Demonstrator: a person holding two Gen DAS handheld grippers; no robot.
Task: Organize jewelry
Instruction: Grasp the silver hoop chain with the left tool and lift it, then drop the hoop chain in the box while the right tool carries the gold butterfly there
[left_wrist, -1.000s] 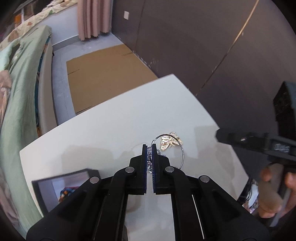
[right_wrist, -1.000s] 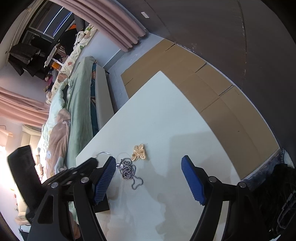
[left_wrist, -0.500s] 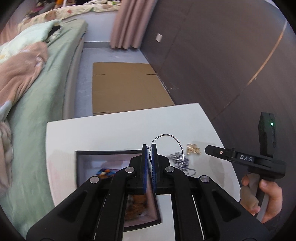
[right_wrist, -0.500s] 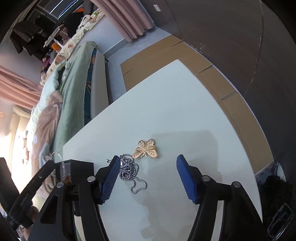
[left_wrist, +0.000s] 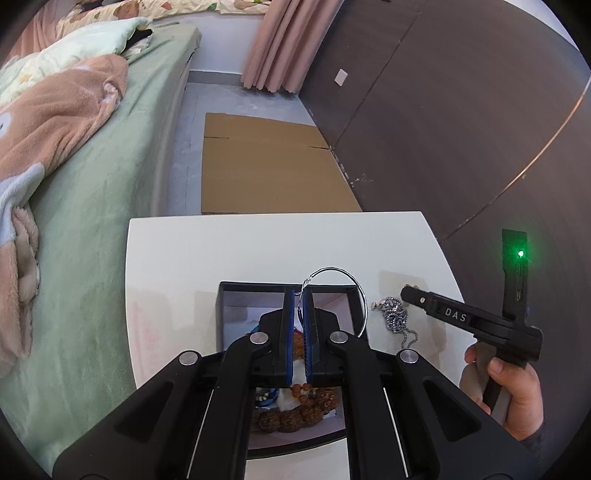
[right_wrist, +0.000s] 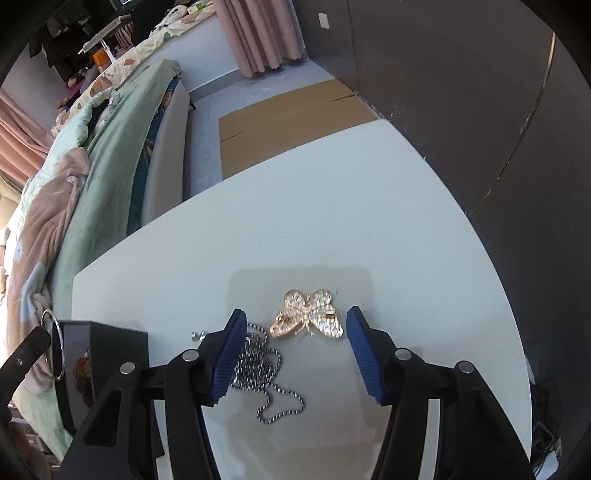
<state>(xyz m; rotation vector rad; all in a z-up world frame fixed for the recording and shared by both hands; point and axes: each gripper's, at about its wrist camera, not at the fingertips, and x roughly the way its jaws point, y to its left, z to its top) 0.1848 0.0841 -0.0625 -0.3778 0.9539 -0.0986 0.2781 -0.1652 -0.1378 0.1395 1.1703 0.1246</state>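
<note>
the left gripper is holding a thin silver hoop over the open black box, its fingers pressed together on the hoop's rim near the clasp. the hoop is standing on edge, its plane roughly upright and leaning off to the right of the fingers. beaded bracelets are already lying inside the box. this looks like the drop-off step: next, lowering and parting the fingers so the hoop falls inside the walls. to the right on the white desk, the steel chain is lying bunched, its tail trailing toward the camera. the right gripper is hovering with fingers spread around the gold butterfly brooch, whose wings are spanning left-right between them.
</note>
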